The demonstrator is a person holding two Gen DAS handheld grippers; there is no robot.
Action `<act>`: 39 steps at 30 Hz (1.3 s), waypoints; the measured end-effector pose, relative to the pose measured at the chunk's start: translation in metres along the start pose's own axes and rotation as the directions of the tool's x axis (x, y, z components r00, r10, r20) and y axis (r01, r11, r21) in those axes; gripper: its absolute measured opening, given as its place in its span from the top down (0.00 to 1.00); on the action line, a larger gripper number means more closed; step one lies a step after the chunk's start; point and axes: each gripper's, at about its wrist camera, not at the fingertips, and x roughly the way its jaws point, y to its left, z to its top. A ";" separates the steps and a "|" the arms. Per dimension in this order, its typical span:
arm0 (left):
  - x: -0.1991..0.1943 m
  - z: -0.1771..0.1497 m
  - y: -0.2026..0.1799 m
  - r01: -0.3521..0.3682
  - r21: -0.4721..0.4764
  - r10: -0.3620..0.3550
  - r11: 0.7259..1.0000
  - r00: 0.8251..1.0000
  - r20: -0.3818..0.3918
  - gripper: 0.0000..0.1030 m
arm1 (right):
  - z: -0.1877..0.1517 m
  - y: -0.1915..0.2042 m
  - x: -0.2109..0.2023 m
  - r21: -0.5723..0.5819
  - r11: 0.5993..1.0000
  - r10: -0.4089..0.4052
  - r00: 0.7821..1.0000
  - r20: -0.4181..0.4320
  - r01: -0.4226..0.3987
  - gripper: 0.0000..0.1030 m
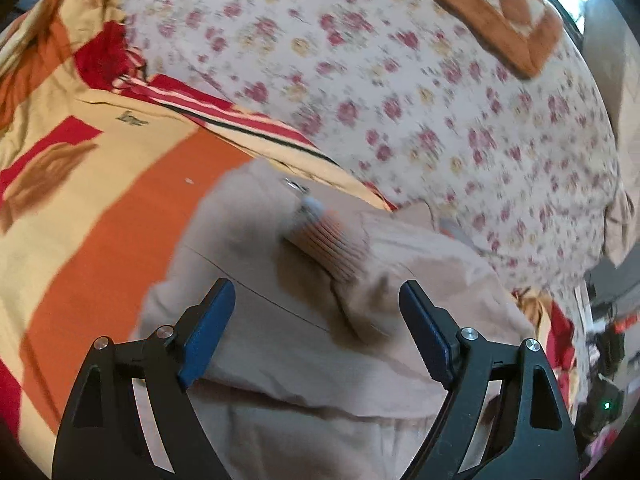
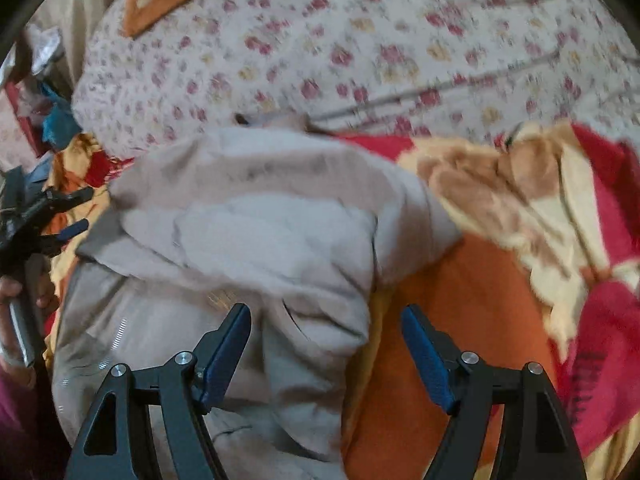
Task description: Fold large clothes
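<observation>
Both grippers, left gripper [image 1: 316, 304] and right gripper [image 2: 326, 328], hover wide and empty over a half-folded beige garment [image 2: 248, 232], likely needing a fresh edge grip next.

We see open passage over the flat orange-striped blanket [image 1: 100, 240] beside the beige garment [image 2: 260, 232], while the floral quilt [image 1: 400, 100] heaps up behind it and a crumpled red-and-cream cloth [image 2: 560, 208] crowds one side.

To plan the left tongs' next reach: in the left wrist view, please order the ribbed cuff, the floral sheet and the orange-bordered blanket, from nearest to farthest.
1. Ribbed cuff, just ahead of the left tongs.
2. Floral sheet, behind it.
3. Orange-bordered blanket, far top right.
</observation>
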 end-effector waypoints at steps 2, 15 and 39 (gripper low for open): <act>0.009 -0.003 -0.006 -0.009 0.007 0.009 1.000 1.000 -0.020 0.18 | 0.001 0.003 -0.006 -0.032 0.999 -0.015 0.999 0.041 0.017 0.27; 0.029 -0.010 -0.016 0.110 0.061 -0.105 0.992 0.991 -0.089 0.92 | -0.005 0.019 -0.039 -0.039 0.999 -0.006 0.991 0.137 0.011 0.93; 0.021 -0.003 -0.025 0.005 0.032 -0.001 0.999 0.994 -0.109 0.29 | 0.012 -0.072 0.002 0.453 0.878 0.128 0.987 0.092 -0.156 0.23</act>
